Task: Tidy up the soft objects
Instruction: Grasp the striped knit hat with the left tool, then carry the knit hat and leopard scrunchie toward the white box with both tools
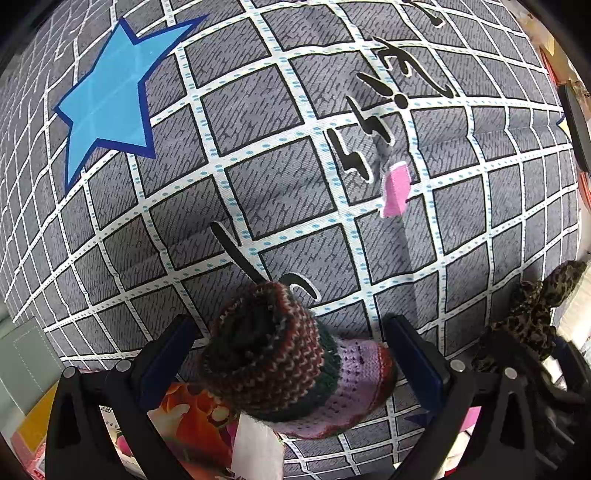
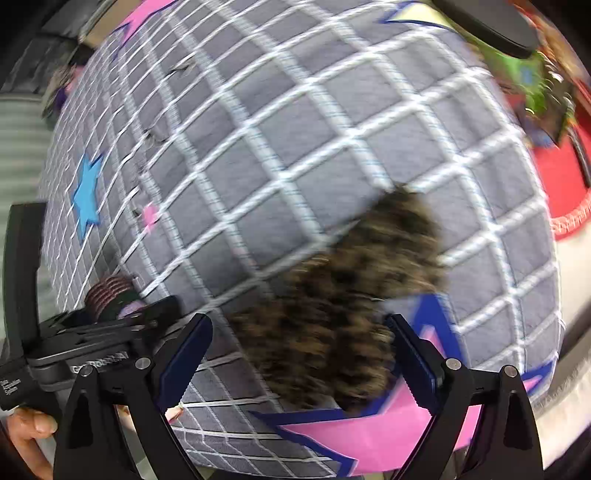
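Note:
A knitted sock (image 1: 280, 362) with a red-and-green striped cuff and a lilac foot lies on the grey checked bedsheet (image 1: 258, 147). It sits between the blue pads of my left gripper (image 1: 291, 354), whose jaws stand wide apart and do not press it. A leopard-print fabric piece (image 2: 343, 314) lies on the sheet between the blue pads of my right gripper (image 2: 299, 350), also wide apart. The right wrist view is blurred. The leopard piece also shows at the right edge of the left wrist view (image 1: 535, 314). The sock and left gripper show at the left of the right wrist view (image 2: 110, 295).
The sheet has a blue star (image 1: 107, 107), a pink star (image 2: 369, 432) and a small pink patch (image 1: 395, 188). A floral printed item (image 1: 192, 417) lies under the left gripper. A red cloth (image 2: 565, 192) and a dark flat object (image 2: 491, 22) lie at the right.

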A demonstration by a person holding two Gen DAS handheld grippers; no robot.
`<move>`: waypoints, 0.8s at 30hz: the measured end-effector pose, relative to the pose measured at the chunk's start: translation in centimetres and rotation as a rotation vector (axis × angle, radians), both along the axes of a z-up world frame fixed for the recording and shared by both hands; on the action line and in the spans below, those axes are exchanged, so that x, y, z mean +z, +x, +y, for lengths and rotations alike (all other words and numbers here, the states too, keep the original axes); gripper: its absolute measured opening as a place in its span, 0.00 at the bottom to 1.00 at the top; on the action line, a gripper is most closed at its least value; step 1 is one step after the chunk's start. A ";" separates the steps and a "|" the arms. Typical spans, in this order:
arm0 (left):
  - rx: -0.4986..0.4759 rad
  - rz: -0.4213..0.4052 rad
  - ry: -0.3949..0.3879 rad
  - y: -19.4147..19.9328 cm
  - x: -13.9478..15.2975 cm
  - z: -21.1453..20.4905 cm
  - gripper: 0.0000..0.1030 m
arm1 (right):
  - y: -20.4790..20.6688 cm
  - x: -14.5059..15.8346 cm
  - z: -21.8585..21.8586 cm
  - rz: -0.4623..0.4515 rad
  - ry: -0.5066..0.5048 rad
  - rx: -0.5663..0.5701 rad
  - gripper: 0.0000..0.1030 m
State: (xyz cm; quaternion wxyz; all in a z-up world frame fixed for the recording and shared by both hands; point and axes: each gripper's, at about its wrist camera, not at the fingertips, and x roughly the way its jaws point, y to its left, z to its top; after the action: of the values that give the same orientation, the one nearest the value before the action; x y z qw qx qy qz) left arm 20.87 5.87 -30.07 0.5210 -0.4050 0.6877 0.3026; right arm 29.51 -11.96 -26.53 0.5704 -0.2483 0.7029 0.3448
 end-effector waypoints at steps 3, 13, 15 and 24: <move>0.009 -0.014 0.027 -0.1 0.7 -1.4 1.00 | -1.3 -0.3 0.6 -0.153 -0.057 0.144 0.93; 0.018 -0.023 0.044 0.0 1.5 -2.3 0.91 | -3.7 -1.2 3.8 -0.219 -0.113 0.276 0.93; -0.014 -0.037 0.074 0.6 2.6 -3.1 0.71 | -0.6 0.7 5.3 -0.244 -0.081 0.281 0.57; -0.128 -0.152 0.149 0.9 8.2 -5.6 0.36 | 2.7 4.3 5.2 -0.153 -0.001 0.207 0.30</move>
State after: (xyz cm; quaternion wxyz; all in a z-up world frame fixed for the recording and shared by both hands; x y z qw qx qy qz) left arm 21.78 0.26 -21.89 0.6184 -0.3423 0.6463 0.2875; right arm 32.23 -6.78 -22.18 0.5835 -0.3455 0.6281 0.3817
